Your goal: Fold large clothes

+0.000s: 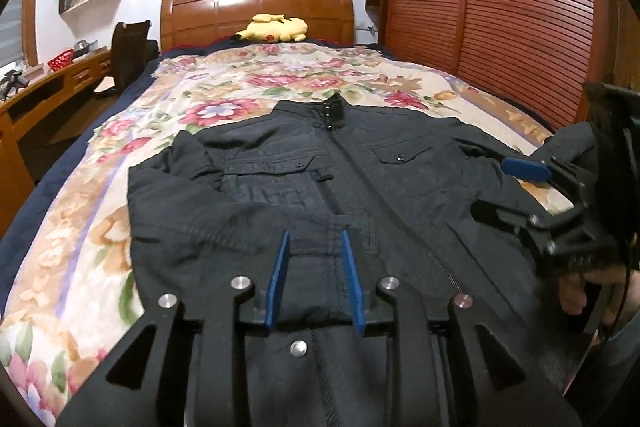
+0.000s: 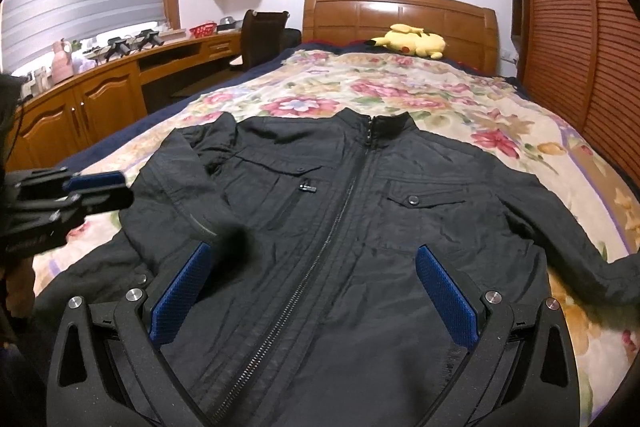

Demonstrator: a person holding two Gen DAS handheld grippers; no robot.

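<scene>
Jacket (image 2: 340, 211) lying face up on the bed (image 2: 460, 95), collar pointing to the headboard (image 2: 400, 15).
My left claw (image 1: 315, 279) is hovering half open over its hem; my right claw (image 2: 316, 291) is gaping wide above the zip.

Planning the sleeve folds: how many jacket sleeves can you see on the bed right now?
2. One sleeve stretches out toward the wardrobe side; the other sleeve is bent in beside the chest on the desk side of the jacket. Neither is gripped.
</scene>
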